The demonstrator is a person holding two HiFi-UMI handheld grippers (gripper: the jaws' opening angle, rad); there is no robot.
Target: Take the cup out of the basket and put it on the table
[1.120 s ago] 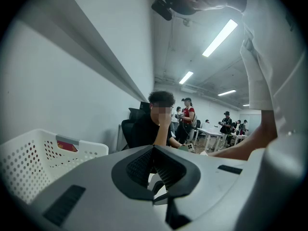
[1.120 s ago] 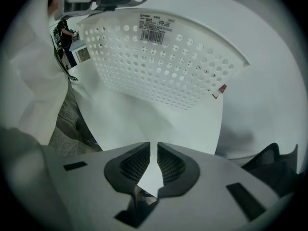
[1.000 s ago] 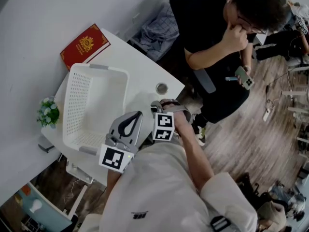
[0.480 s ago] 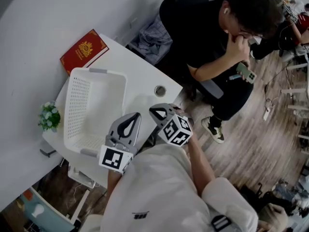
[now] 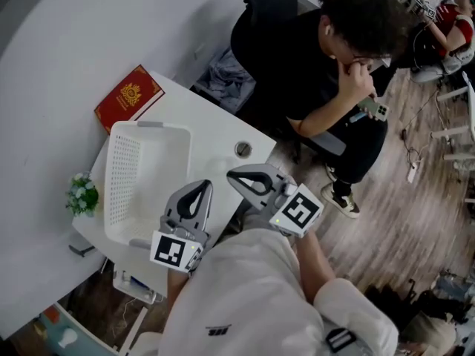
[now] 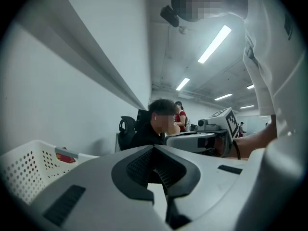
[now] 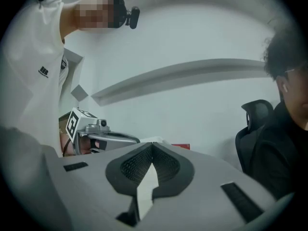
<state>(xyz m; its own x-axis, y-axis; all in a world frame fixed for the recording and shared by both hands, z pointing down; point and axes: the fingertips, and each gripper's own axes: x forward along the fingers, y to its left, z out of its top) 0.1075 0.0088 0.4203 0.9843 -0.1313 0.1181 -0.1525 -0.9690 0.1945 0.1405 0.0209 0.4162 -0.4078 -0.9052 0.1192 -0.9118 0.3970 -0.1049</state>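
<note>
**A:** Both tools are up near the wearer's chest, and there's the small round grey-rimmed cup (image 5: 243,149), standing on the white desk (image 5: 215,128) out towards its right edge. It's well clear of the white perforated plastic basket (image 5: 121,175) on the left.

**B:** So the set-down looks done to me. What about the tools?

**A:** The left tool (image 5: 203,185) has its jaws pressed together on nothing. The right tool (image 5: 231,173) is just the same, tips meeting with only air between them. It hangs above the desk's near edge, just near of the cup.

**B:** Then finishing cleanly is the job. I'd draw that right tool off upward and towards the body, never sweeping far or right, because the cup sits close to the desk's edge and a nudge could tip it over. The left tool has nothing to do, so it's best held level.

**A:** Agreed. The person in black (image 5: 312,58) sitting just past that far-right corner is another reason for short, tidy moves.

**B:** What can't we see?

**A:** The cup shows only from above, as a rim and a dark middle, so its height and material are anyone's guess. Neither tool view catches it. The basket's near-right corner is hidden behind the left tool, though the floor that shows is bare. The red book (image 5: 128,97) lies at the far left and the little potted plant (image 5: 83,195) stands on the basket's left side.
</note>
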